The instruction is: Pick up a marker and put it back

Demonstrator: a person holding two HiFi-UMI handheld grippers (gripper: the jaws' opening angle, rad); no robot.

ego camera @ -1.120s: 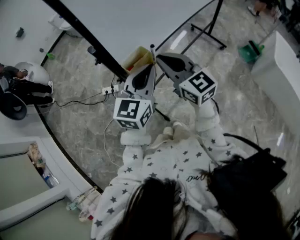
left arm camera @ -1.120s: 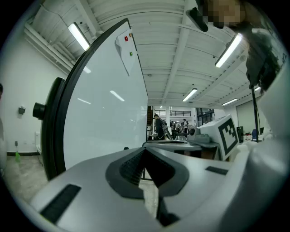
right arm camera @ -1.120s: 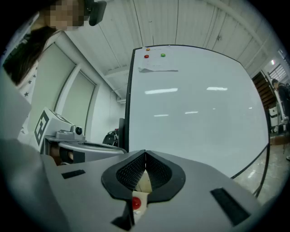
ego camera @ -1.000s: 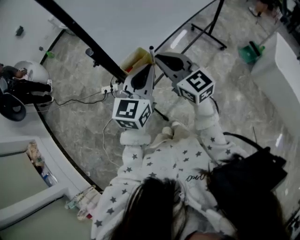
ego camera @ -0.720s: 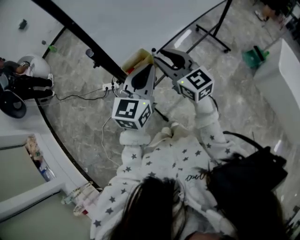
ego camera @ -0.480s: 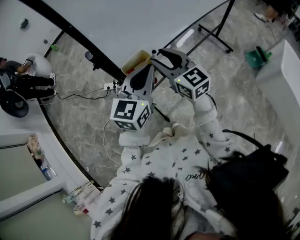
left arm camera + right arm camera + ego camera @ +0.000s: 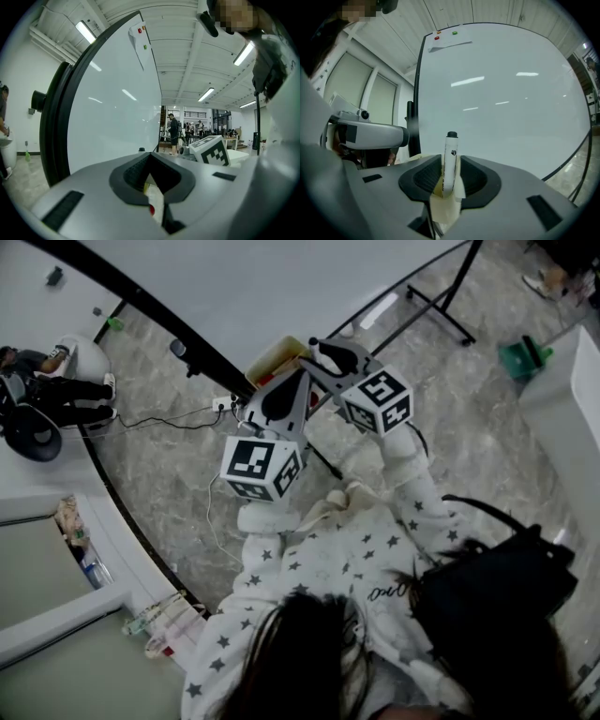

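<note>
A white marker (image 7: 450, 161) with a black cap stands upright in a pale yellow paper holder (image 7: 443, 204), close in front of the whiteboard (image 7: 511, 93). My right gripper (image 7: 450, 180) has its jaws on either side of the marker. They are opening, and the pads stand a little off the barrel. In the head view the right gripper (image 7: 319, 351) reaches the holder (image 7: 274, 357) from the right. The left gripper (image 7: 298, 379) comes from below and is shut on the holder's cream wall (image 7: 154, 206). The marker is hard to make out in the head view.
The whiteboard (image 7: 281, 287) has a black frame and stand legs (image 7: 441, 310) on the marble floor. A power strip and cable (image 7: 220, 407) lie below it. A person (image 7: 56, 399) sits at the far left. A green dustpan (image 7: 525, 357) and a black bag (image 7: 497, 577) are at the right.
The right jaws have gone from shut on the marker to spread apart, with the marker still standing in the holder. Both grippers stayed at the holder; the head view shifted slightly.
</note>
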